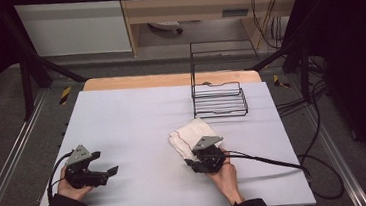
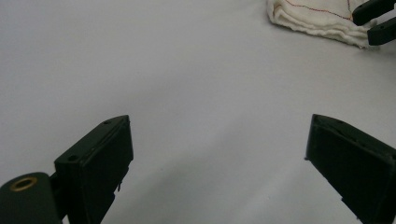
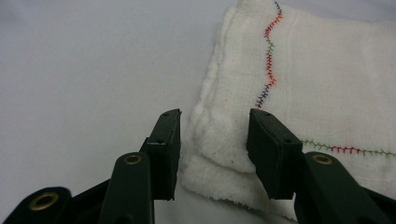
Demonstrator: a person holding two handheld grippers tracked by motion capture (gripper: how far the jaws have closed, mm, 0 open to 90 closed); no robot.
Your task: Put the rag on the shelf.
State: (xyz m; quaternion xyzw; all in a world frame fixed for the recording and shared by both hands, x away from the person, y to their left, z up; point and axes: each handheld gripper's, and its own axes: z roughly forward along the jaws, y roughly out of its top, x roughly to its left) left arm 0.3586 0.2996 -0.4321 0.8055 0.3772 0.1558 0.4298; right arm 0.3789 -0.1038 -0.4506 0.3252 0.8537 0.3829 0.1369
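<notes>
White cotton cloth (image 3: 317,93) lay folded near table's (image 1: 132,117) right front, between wire rack (image 1: 219,100) and your right hand. Right gripper (image 3: 212,140) straddled cloth's near corner, jaws half-closed, pads not yet pressing; left gripper (image 2: 219,154) gaped wide over bare tabletop. Risk — you could pinch top layer alone, fold spilling open on lift. Long axis ran diagonally, far end toward rack.
</notes>
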